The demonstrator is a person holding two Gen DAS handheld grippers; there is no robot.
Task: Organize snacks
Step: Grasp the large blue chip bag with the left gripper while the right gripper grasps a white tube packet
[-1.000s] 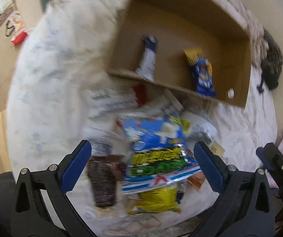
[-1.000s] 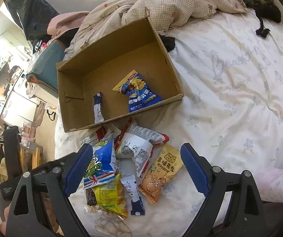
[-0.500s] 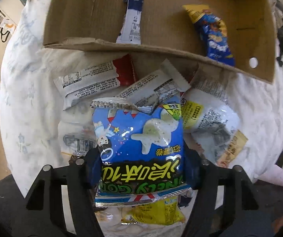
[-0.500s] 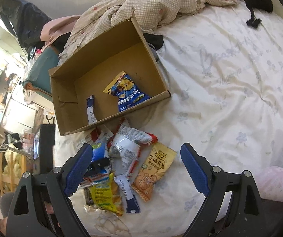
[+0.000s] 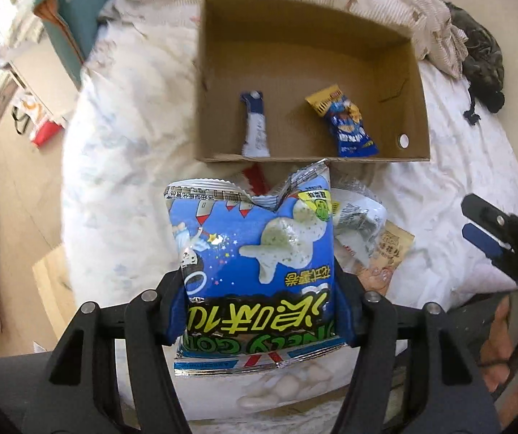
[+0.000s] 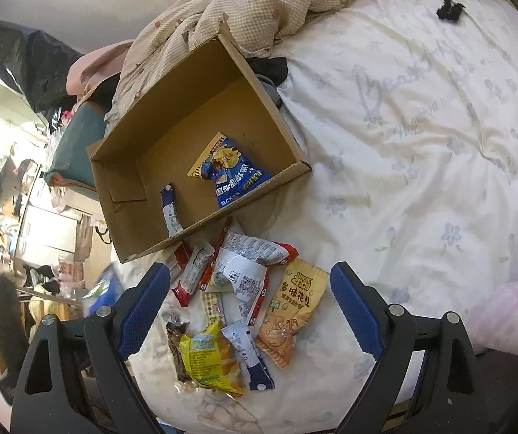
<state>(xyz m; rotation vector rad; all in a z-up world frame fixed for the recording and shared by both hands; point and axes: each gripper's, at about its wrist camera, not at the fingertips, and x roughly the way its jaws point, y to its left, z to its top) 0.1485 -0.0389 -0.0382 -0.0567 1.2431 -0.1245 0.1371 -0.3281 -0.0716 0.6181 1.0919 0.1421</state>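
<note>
My left gripper (image 5: pixel 260 307) is shut on a blue snack bag (image 5: pixel 255 253) and holds it above the bed, in front of the open cardboard box (image 5: pixel 418 108). The box holds a slim blue-and-white bar (image 5: pixel 255 130) and a small blue-and-yellow packet (image 5: pixel 349 126). The box also shows in the right wrist view (image 6: pixel 125 195). My right gripper (image 6: pixel 248 311) is open and empty above a pile of snack packets: an orange peanut packet (image 6: pixel 291 311), a yellow packet (image 6: pixel 208 361), a white-and-red packet (image 6: pixel 248 253). The held bag shows blurred at the left (image 6: pixel 101 289).
The bed has a white flowered sheet (image 6: pixel 421 144). A checked quilt (image 6: pixel 251 3) lies behind the box. Dark clothing (image 5: pixel 483 61) lies at the far right. A pink item (image 6: pixel 512 318) lies at the bed's right edge. The floor and furniture are to the left.
My left gripper closed on the blue snack bag and lifted it off the pile toward the box. My right gripper stayed open and drifted a little over the pile.
</note>
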